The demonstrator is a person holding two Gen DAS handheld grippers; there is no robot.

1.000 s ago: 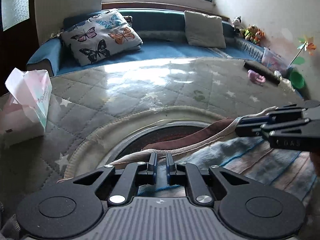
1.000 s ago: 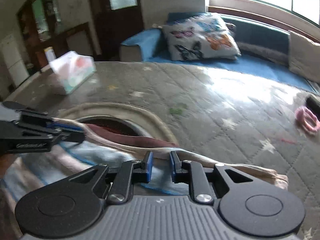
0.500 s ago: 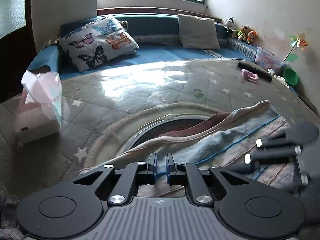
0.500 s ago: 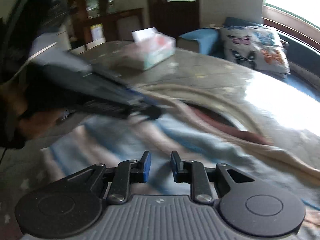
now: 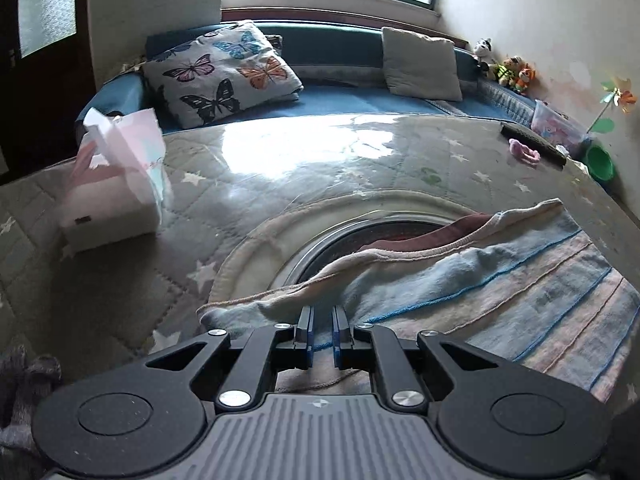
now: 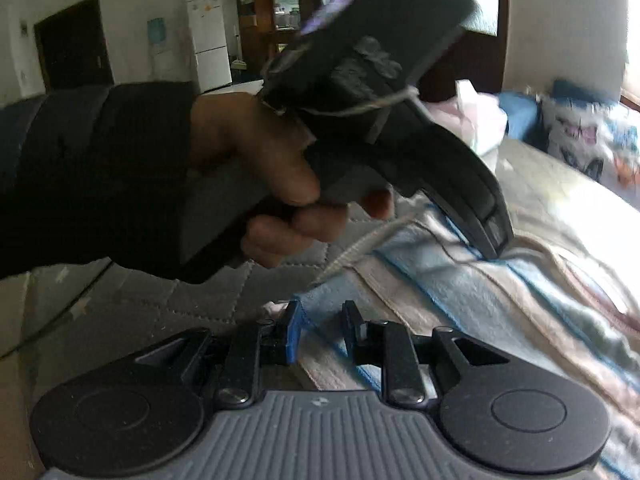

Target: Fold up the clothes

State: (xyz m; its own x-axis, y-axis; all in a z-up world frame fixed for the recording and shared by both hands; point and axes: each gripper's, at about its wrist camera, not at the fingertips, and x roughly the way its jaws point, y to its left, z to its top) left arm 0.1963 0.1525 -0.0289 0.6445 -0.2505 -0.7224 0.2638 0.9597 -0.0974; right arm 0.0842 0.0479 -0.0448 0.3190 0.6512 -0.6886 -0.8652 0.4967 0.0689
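Cloth [image 5: 500, 292]: striped, lies doubled on the table [image 5: 304, 168], edges ragged. Left gripper [image 5: 323, 322]: fingers narrow, fabric pinched between. Right gripper [image 6: 318, 326]: fingers part-spread over cloth corner, grip uncertain. Likely smoothing a fold; keep edges aligned, pull evenly, press flat

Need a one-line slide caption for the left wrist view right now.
Left gripper nearly shut on the blue-and-pink striped towel on a star-quilted table cover, pink tissue box at left.
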